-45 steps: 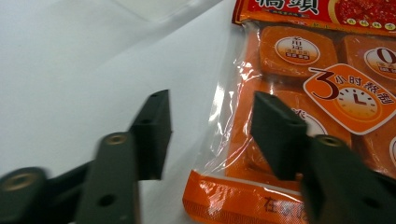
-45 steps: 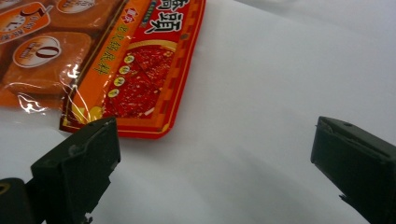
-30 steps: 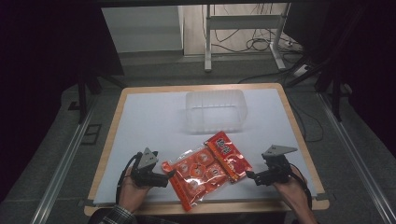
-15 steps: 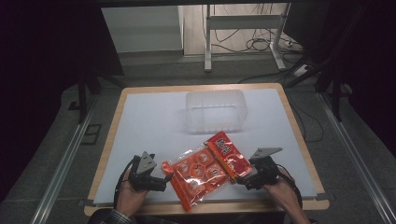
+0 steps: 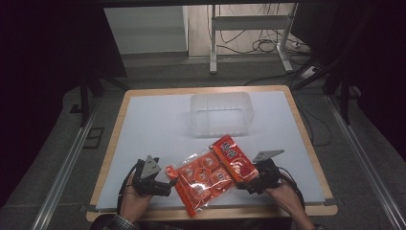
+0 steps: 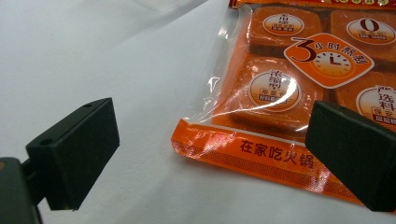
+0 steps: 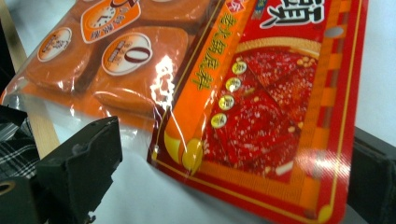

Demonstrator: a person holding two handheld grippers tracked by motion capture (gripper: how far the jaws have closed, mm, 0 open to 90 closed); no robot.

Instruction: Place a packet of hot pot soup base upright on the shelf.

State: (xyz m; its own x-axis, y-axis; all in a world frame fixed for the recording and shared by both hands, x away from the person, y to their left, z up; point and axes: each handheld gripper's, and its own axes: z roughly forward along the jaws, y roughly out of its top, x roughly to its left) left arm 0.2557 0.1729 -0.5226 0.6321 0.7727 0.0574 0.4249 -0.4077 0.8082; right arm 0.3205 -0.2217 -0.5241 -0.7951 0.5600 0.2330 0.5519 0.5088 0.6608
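An orange clear-fronted packet (image 5: 197, 183) of brown cubes lies near the table's front edge. A red printed packet (image 5: 233, 158) overlaps its right side. My left gripper (image 5: 166, 188) is open at the orange packet's left end. In the left gripper view, the sealed orange edge (image 6: 261, 158) lies between the jaws of the left gripper (image 6: 212, 161), the right jaw over the packet. My right gripper (image 5: 245, 185) is open at the red packet's near corner. In the right gripper view, the red packet (image 7: 275, 112) lies between the jaws of the right gripper (image 7: 229, 186), over the orange packet (image 7: 107, 60).
A clear plastic tub (image 5: 221, 115) stands upright behind the packets, mid-table. The white tabletop (image 5: 153, 129) has a wooden rim (image 5: 113, 143). Dark floor, metal rails and cables surround the table. A person's hands hold both grippers at the front edge.
My right gripper has moved left, up to the red packet's corner. My left gripper has edged slightly closer to the orange packet. The packets have not moved.
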